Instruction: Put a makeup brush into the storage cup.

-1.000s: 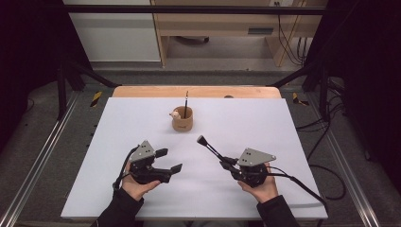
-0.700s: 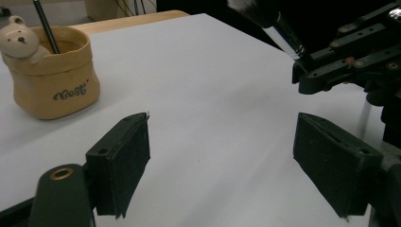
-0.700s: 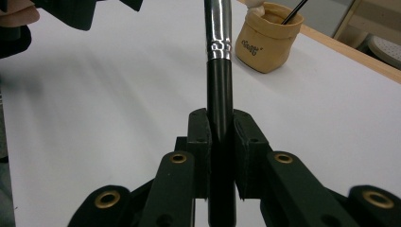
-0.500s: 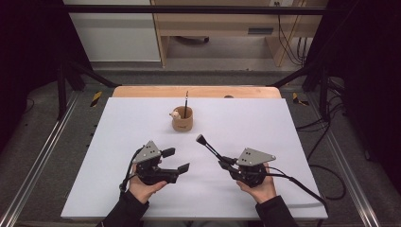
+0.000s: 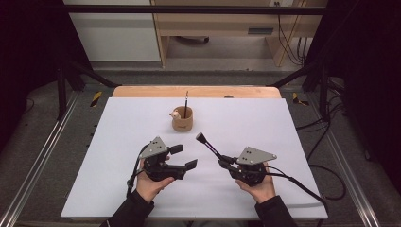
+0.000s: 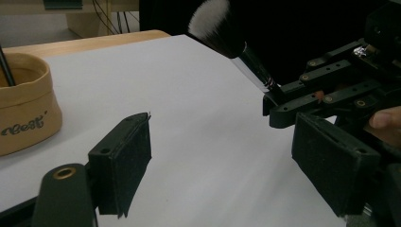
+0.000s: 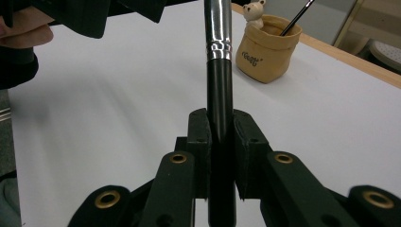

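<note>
Brush (image 5: 211, 146), bristles up-left toward the pot (image 5: 182, 120), slants from the right gripper (image 5: 226, 164).

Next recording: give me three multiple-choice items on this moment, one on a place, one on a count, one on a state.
1. Where does the small tan fabric pot stand?
A. far middle of the white table top
B. near left corner
C. on the floor

2. How many thin dark sticks stand in the pot?
A. none
B. one
C. three

3. How is the right hand-held gripper?
A. open, holding nothing
B. shut on the black-handled makeup brush
C. shut on the pot

Key: 1 A, the high view shows it beyond both hands, near the wooden edge. 2 B, a single stick rises from it. 3 B, the right gripper view shows both pads pressing the handle.
</note>
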Motion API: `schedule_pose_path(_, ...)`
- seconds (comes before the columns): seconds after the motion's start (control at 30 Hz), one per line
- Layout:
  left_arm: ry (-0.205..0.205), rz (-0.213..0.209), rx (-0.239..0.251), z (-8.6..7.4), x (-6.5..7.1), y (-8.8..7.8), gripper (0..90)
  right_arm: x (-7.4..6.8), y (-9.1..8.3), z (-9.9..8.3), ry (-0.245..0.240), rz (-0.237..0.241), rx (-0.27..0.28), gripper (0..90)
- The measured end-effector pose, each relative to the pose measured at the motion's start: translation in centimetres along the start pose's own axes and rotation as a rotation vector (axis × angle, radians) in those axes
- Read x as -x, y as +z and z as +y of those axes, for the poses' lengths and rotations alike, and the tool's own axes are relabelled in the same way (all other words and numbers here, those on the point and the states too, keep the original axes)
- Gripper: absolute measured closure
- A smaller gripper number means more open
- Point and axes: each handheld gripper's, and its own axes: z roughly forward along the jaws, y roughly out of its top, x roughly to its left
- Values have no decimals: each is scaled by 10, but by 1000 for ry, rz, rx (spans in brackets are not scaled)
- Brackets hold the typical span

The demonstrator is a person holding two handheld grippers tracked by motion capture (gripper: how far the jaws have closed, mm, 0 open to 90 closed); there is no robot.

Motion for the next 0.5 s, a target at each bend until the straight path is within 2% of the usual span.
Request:
schedule_pose_path(0.23, -13, -24, 34, 8, 4, 9, 207, 1, -2, 1, 7, -2, 19, 795)
schedule_pose_path(0.5, -24, -56, 37, 10, 7, 22, 220, 1, -4, 3, 8, 2, 40, 795)
